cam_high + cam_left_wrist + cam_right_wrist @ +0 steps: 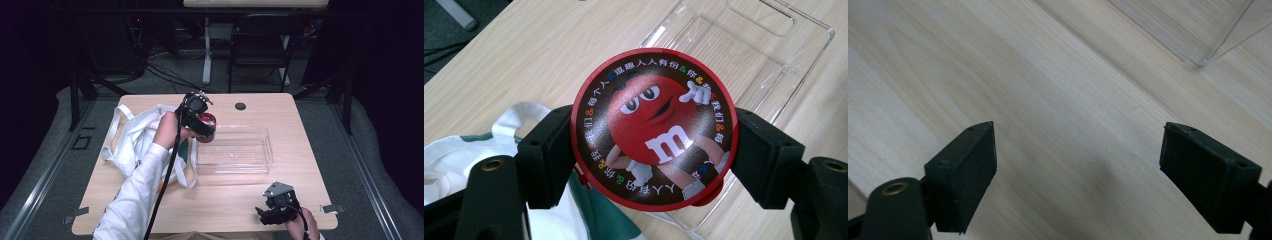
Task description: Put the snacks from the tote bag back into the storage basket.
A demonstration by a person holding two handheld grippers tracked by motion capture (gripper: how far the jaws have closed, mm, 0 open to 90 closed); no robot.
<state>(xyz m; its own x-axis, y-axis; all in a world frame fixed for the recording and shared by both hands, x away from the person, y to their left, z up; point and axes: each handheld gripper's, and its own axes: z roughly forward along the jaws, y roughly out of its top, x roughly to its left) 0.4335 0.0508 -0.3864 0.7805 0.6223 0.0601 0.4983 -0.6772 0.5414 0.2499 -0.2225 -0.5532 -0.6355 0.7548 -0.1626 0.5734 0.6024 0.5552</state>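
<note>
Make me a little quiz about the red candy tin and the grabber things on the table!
1. True or false: the left gripper is shut on the red candy tin.
2. What lies just beside the held tin? A) clear plastic tray B) a blue bucket C) a stack of plates
3. Fill in: the right gripper has its jaws ____ above the bare table.

Key: 1 true; 2 A; 3 open. The white cloth bag lies on the tin's other side.
</note>
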